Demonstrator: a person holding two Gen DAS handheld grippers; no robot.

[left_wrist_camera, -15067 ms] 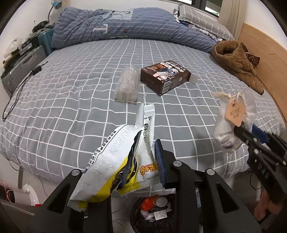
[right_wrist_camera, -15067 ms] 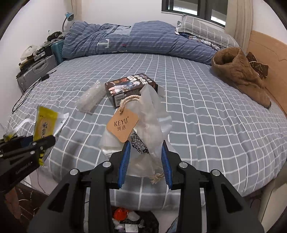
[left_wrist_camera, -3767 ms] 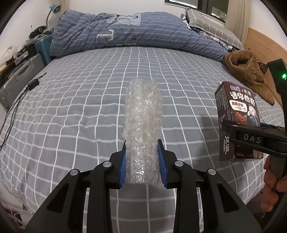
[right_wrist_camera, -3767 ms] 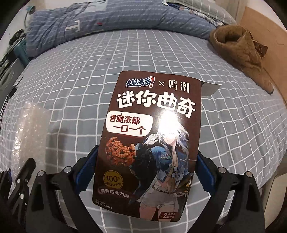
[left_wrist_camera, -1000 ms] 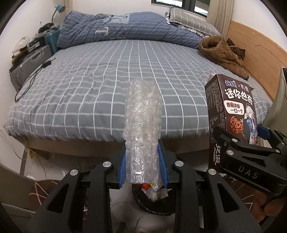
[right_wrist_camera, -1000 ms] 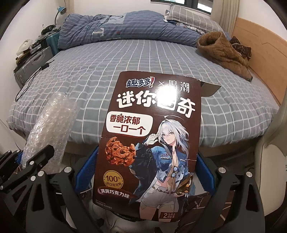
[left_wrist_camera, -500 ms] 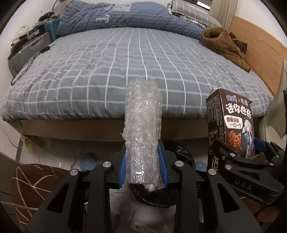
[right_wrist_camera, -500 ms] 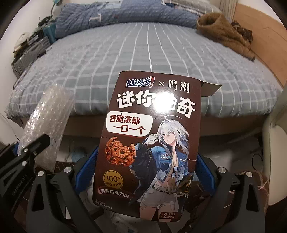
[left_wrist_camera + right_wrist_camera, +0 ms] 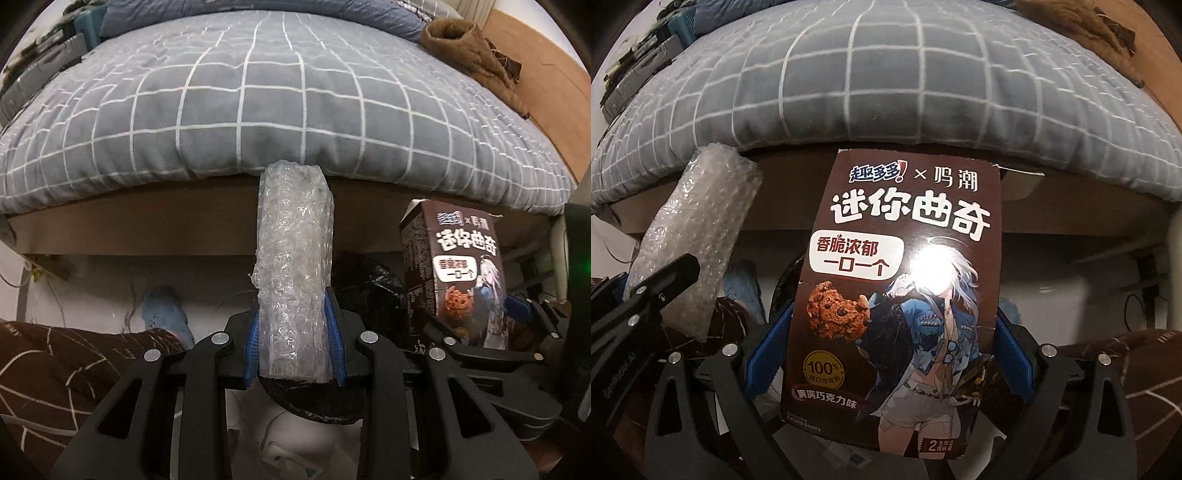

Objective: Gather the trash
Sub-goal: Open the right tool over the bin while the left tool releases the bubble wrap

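My left gripper [image 9: 293, 339] is shut on a clear roll of bubble wrap [image 9: 293, 266], held upright below the bed's edge. The roll also shows at the left of the right wrist view [image 9: 698, 236]. My right gripper [image 9: 890, 354] is shut on a brown cookie box [image 9: 897, 288] that fills its view; the box also shows in the left wrist view [image 9: 458, 273]. A black-lined trash bin [image 9: 314, 402] sits on the floor right under the bubble wrap, mostly hidden by the roll and the fingers.
The bed with a grey checked cover [image 9: 280, 110] looms just ahead, its wooden frame [image 9: 147, 229] at gripper height. A brown jacket [image 9: 476, 55] lies at its far right. The person's patterned brown trouser leg [image 9: 55, 373] and a blue slipper [image 9: 162, 314] are at left.
Both grippers have dropped lower and nearer the floor beside the bed, still holding the bubble wrap and the box. The bed top now sits above gripper level and the bin is directly below.
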